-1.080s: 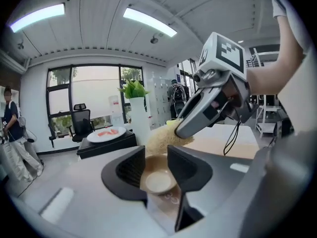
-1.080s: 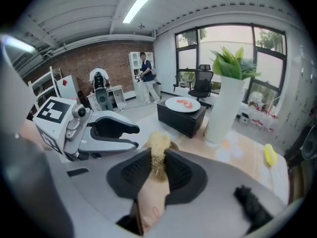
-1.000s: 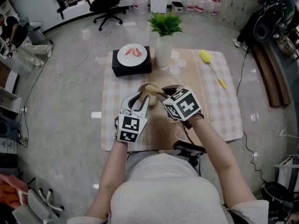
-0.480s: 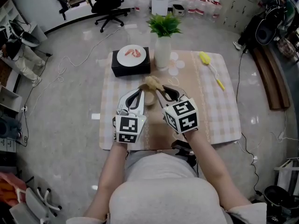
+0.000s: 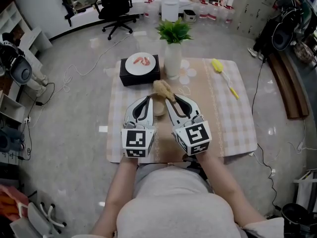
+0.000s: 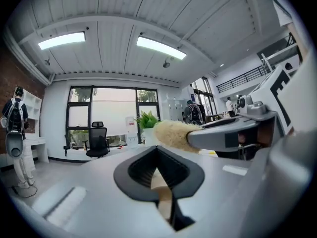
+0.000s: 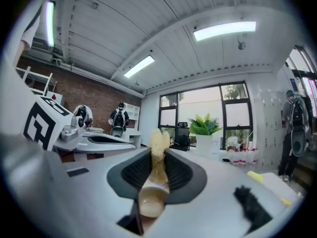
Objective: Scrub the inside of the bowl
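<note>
My left gripper [image 5: 148, 100] [image 6: 159, 172] is shut on the thin beige rim of a small bowl [image 5: 158, 108] [image 6: 163, 195], which sits low between the two grippers. To its right, my right gripper [image 5: 171, 100] [image 7: 154, 170] is shut on the pale wooden handle of a scrub brush [image 5: 162, 89] [image 7: 158, 145]. The fluffy tan brush head sticks out past the jaws, above the bowl. In the left gripper view the brush head [image 6: 171, 134] shows just ahead and to the right. Both grippers point forward and upward.
A checked tablecloth [image 5: 223, 118] covers the low table. At its far side stand a white vase with a green plant [image 5: 173, 53] and a black box carrying a white plate [image 5: 140, 63]. A yellow brush [image 5: 224, 74] lies at the far right. An office chair [image 5: 115, 4] stands beyond.
Both grippers have drawn back toward me and tilted up. The left jaws have shut on the bowl's rim. The brush head has come up out of the bowl.
</note>
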`<state>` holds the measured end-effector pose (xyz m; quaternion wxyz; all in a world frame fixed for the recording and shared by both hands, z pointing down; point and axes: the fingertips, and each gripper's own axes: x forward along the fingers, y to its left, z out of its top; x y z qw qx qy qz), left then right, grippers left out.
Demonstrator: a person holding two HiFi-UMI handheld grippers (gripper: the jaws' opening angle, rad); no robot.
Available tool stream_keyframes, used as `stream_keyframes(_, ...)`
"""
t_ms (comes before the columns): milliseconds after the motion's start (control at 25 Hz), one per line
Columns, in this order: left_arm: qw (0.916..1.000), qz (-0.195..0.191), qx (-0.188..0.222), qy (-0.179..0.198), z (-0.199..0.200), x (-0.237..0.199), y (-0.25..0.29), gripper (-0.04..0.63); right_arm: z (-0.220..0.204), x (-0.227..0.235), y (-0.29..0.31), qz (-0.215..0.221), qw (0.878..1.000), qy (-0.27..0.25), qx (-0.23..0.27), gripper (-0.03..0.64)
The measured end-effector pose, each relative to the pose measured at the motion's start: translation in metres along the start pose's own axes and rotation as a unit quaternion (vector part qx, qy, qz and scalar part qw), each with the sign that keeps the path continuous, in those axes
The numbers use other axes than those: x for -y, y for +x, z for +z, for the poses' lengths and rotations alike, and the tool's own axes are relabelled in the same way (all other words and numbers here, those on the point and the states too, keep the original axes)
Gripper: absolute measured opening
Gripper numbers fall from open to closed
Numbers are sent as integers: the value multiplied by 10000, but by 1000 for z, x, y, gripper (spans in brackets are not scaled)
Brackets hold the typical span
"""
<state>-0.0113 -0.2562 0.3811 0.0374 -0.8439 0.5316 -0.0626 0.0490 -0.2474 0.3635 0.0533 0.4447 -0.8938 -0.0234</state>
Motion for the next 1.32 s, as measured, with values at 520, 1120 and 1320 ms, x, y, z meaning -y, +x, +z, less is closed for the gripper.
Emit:
stream_keyframes(520, 9993, -77, 377, -30, 23, 6, -5, 5, 5, -3, -6, -157, 9996, -50, 223, 83)
stream_keyframes(1120, 9987, -123, 497, -46, 26, 12, -3, 5, 4, -10, -6, -127, 9996, -106, 228, 84)
stream_keyframes(1320, 9987, -135, 487, -21, 26, 10, -2, 5, 4, -12, -5, -117, 9996, -63, 250, 83)
